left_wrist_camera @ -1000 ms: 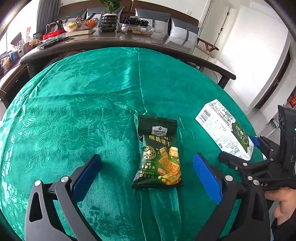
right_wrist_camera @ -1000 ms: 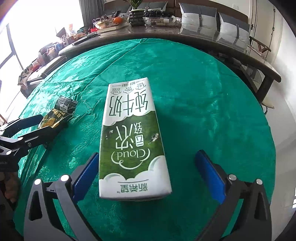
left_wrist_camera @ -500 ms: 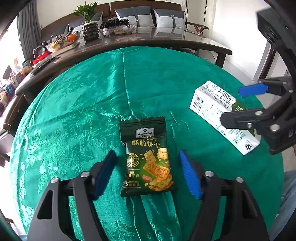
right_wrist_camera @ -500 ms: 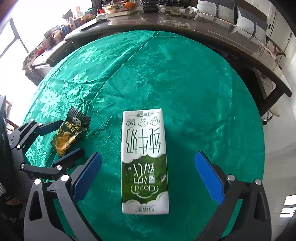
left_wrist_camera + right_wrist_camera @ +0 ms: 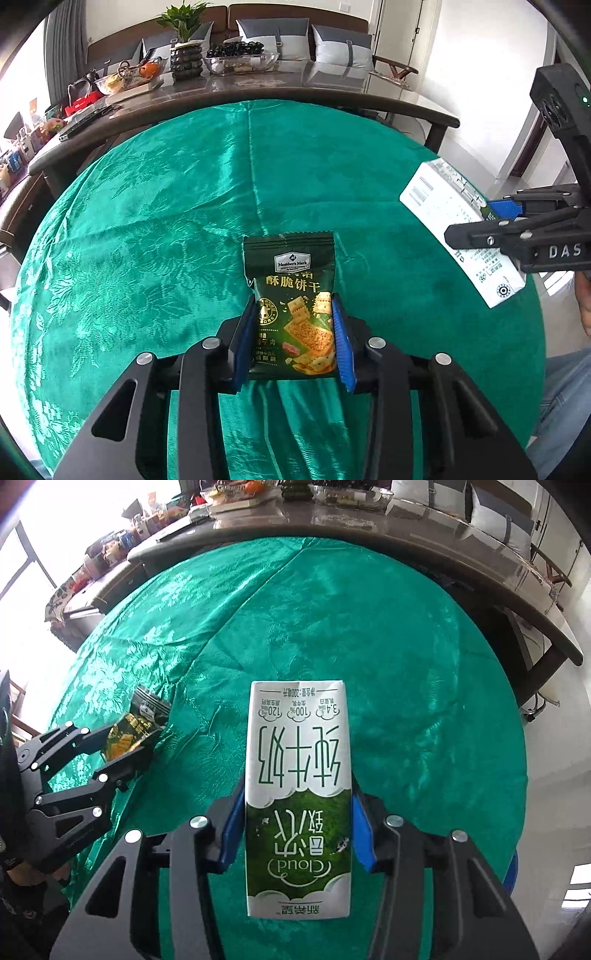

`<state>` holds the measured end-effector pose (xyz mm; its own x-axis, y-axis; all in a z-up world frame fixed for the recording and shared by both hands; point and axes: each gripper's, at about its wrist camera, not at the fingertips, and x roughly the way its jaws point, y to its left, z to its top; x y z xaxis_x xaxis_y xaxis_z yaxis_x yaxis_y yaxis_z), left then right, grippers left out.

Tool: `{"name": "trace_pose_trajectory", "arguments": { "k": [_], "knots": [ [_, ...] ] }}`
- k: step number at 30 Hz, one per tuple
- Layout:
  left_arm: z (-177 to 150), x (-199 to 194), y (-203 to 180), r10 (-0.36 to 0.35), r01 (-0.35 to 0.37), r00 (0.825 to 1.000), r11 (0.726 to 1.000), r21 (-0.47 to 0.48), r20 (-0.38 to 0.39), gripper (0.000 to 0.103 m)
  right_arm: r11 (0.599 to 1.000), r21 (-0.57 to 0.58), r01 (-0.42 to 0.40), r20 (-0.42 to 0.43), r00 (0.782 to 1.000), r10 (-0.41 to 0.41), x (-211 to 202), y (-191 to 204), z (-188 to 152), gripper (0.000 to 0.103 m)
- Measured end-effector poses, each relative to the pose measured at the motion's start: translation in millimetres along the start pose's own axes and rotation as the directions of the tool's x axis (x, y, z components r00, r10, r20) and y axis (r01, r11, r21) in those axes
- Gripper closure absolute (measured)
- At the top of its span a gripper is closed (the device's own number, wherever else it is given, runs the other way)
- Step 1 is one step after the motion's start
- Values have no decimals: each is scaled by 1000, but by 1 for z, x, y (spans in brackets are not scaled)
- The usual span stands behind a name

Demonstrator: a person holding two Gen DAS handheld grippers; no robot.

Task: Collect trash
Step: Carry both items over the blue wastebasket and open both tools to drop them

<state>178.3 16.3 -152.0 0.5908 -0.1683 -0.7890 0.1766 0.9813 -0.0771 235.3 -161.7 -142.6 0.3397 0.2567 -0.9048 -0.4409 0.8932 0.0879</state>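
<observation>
A dark green cracker packet [image 5: 291, 266] lies on the green tablecloth [image 5: 147, 221]. My left gripper [image 5: 293, 301] is closing on it, and both blue pads touch the sides of its lower half. A white and green milk carton [image 5: 297, 738] sits lengthwise between the closing jaws of my right gripper [image 5: 297, 790], whose pads press its flanks. The left wrist view shows the carton [image 5: 443, 199] at the right with the right gripper [image 5: 506, 218] on it. The right wrist view shows the packet [image 5: 136, 727] at the left inside the left gripper [image 5: 122, 746].
A long dark table [image 5: 258, 88] stands behind the round one, carrying a potted plant [image 5: 184, 55], bowls and clutter. Cushioned chairs line the wall beyond it. A person's hand [image 5: 583, 302] shows at the right edge. A blue rim [image 5: 511, 867] peeks out past the table's right edge.
Both grippers went from wide open to closed around their items, the left on the cracker packet and the right on the milk carton. The right view has pulled back from the table.
</observation>
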Motion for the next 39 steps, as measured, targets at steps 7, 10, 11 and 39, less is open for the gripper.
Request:
{"name": "trace_pose_trajectory", "arguments": {
  "k": [7, 10, 11, 39],
  "knots": [
    [10, -10, -40, -87, 87, 996, 995, 40, 2, 66, 995, 81, -60, 88, 995, 53, -37, -39, -24, 55],
    [20, -14, -71, -158, 158, 987, 985, 62, -2, 66, 988, 141, -56, 117, 992, 39, -56, -71, -41, 55],
    [22, -15, -81, -175, 175, 984, 982, 73, -3, 66, 984, 170, -46, 128, 991, 25, -65, -88, -50, 55],
    [41, 164, -447, -387, 467, 863, 857, 221, -324, 65, 699, 711, 75, 10, 993, -117, -31, -385, -250, 55]
  ]
}}
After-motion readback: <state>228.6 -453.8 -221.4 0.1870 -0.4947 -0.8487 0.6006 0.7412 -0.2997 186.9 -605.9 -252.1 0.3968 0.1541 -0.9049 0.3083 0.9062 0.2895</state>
